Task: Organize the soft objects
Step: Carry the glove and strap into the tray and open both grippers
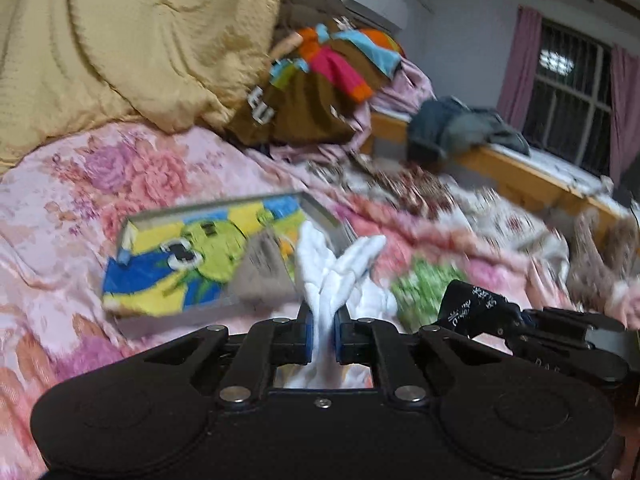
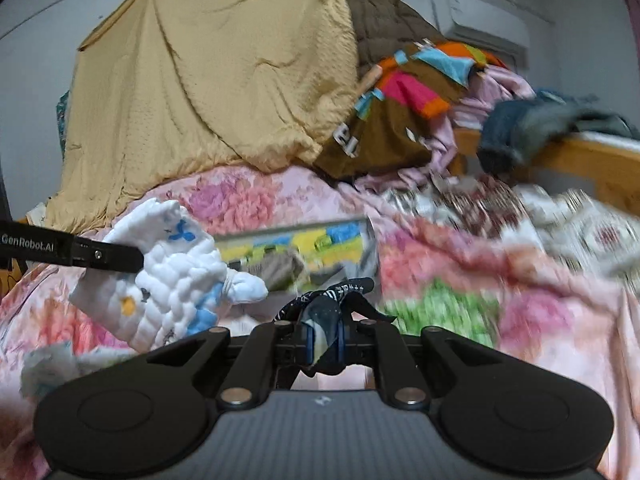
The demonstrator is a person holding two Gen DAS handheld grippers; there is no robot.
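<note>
- Your left gripper (image 1: 323, 322) is matte black, with blue pads (image 1: 307, 332), two round housings and silver pivot screws.
- Your right gripper (image 2: 323, 334) matches it, with a ribbed grey body; the left one's finger reads "GenRobot.AI" in white.

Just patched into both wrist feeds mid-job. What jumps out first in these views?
Each gripper is shut on a soft item above the floral bedspread: the left gripper pinches a white quilted cloth, the right gripper a black printed fabric. Just beyond them lies a shallow tray with a bright cartoon bottom, and a big mustard-yellow blanket heaps up behind.
</note>
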